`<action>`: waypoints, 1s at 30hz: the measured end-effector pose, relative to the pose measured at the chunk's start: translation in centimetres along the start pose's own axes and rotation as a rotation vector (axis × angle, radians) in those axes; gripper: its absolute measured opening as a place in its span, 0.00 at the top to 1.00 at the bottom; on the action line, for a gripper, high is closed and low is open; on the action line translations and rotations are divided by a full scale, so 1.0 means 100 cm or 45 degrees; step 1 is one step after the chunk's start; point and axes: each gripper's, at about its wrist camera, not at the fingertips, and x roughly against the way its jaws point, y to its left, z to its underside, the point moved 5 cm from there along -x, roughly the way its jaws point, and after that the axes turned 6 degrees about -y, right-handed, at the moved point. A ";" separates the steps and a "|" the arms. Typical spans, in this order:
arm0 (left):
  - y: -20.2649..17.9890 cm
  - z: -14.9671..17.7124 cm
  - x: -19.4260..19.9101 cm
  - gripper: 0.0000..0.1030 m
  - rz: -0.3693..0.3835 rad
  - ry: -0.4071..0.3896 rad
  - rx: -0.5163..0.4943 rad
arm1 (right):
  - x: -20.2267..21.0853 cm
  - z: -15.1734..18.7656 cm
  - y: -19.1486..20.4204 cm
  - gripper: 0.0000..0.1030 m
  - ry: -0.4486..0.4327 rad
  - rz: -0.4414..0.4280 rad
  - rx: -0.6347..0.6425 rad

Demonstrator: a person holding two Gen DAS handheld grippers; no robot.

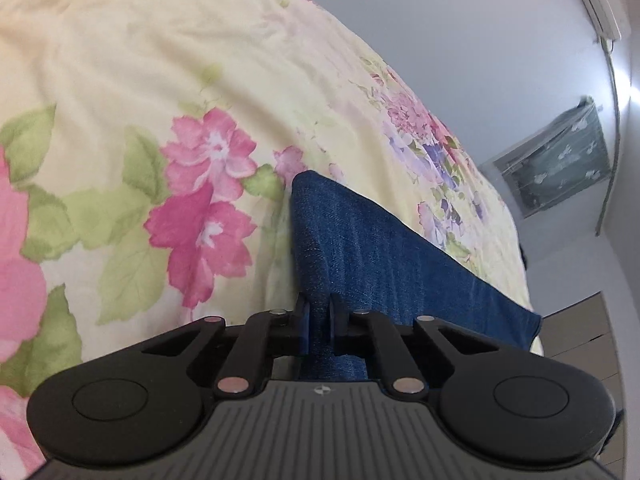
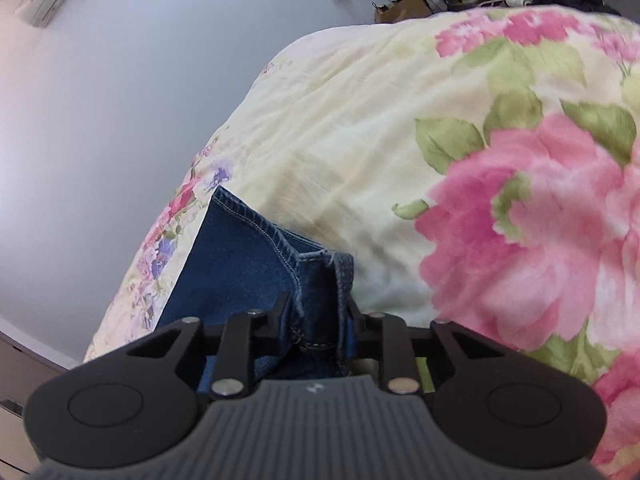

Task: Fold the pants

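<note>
Pants of blue denim are being held over the floral bedspread, lying partly against it. A plain folded edge is being pinched by the left gripper, its jaws pressed onto the cloth; a stitched, seamed portion is being pinched by the right gripper in the same way. The fabric is being judged soft yet fairly thick and weighty, likely to sag between the grips and unlikely to slip. Seams and hems are being judged the firmest places to grip.
</note>
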 end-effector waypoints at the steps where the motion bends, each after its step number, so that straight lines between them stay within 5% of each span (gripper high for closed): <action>1: -0.010 -0.005 0.005 0.92 -0.025 0.001 -0.050 | 0.003 -0.003 0.009 0.81 0.001 0.018 0.026; 8: -0.048 -0.051 0.059 0.94 -0.038 -0.075 -0.254 | 0.042 -0.012 0.084 0.83 0.027 0.029 0.174; 16: 0.016 -0.089 0.150 0.94 -0.222 -0.125 -0.350 | 0.089 0.083 0.153 0.84 0.166 -0.165 0.220; 23: 0.105 -0.071 0.170 0.94 -0.372 -0.082 -0.278 | 0.111 0.197 0.132 0.85 0.245 -0.221 0.133; 27: 0.130 -0.055 0.149 0.94 -0.412 -0.080 -0.297 | 0.103 0.218 0.094 0.85 0.258 -0.123 0.013; 30: 0.139 -0.046 0.132 0.92 -0.473 -0.044 -0.323 | 0.099 0.222 0.097 0.86 0.236 -0.082 0.132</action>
